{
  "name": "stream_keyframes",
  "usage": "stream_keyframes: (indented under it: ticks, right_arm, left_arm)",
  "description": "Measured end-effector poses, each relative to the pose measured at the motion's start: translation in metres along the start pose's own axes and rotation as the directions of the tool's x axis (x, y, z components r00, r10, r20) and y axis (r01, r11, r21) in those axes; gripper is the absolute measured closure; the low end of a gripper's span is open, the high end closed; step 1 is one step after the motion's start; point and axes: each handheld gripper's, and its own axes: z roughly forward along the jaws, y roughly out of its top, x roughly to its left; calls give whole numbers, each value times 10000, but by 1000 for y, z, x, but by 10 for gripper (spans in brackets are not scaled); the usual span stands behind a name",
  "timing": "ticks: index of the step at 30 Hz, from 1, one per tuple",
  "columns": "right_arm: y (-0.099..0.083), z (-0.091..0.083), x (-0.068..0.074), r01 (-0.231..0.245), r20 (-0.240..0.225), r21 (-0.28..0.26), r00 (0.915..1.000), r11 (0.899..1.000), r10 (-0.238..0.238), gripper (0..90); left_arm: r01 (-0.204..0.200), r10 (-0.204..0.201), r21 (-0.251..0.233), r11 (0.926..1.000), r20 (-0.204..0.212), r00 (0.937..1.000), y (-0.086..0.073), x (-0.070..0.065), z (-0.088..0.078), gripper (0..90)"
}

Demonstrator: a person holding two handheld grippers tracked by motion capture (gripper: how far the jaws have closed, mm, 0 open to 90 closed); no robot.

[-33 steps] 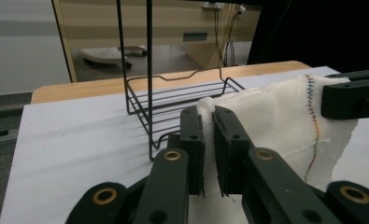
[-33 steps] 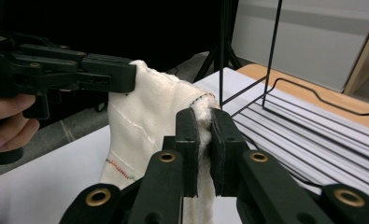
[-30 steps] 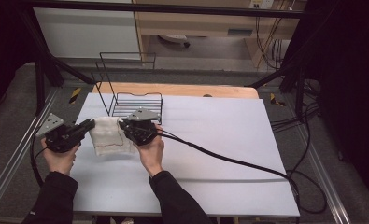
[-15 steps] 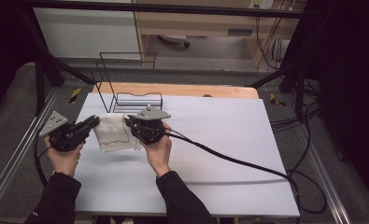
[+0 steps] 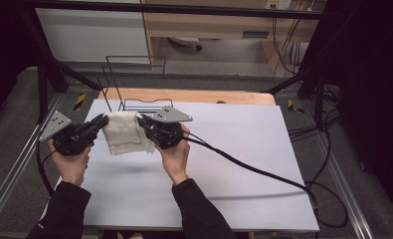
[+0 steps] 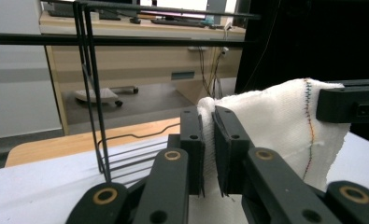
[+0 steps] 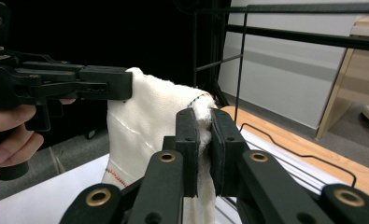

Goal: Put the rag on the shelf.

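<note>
Cloth (image 5: pixel 126 133) hangs stretched between your two tools, lifted clear of the white desk (image 5: pixel 234 169) in front of you. Your left hand-held gripper (image 5: pixel 102 121) is clamped on one upper corner; in the left gripper view the fabric (image 6: pixel 275 126) is pinched flat between the two black pads. Your right hand-held gripper (image 5: pixel 142 121) is likewise closed on the opposite upper corner, with the pinched edge plain in the right gripper view (image 7: pixel 202 116). The lower part of the cloth droops freely, its stitched seam visible.

Judgement: this looks like a carry toward the wire rack (image 5: pixel 134 84) standing just beyond the cloth at the far left of the desk. To do it well, keep both grips firm and the two corners level, holding the top edge taut so the fabric does not sag or twist. Raise the lower hem above the rack's top bar before moving forward, since a trailing hem could snag the thin wires. Mind the cable (image 5: pixel 253 167) trailing from your right tool across the desk.
</note>
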Motion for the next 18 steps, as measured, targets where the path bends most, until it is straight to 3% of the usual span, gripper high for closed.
stream_keyframes:
  ticks: [18]
  right_arm:
    - [24, -13, -15, 39, 247, -730, 9997, 9973, -21, 830]
  left_arm:
    - [-280, 286, -633, 9976, 85, 9996, 34, -11, 15, 825]
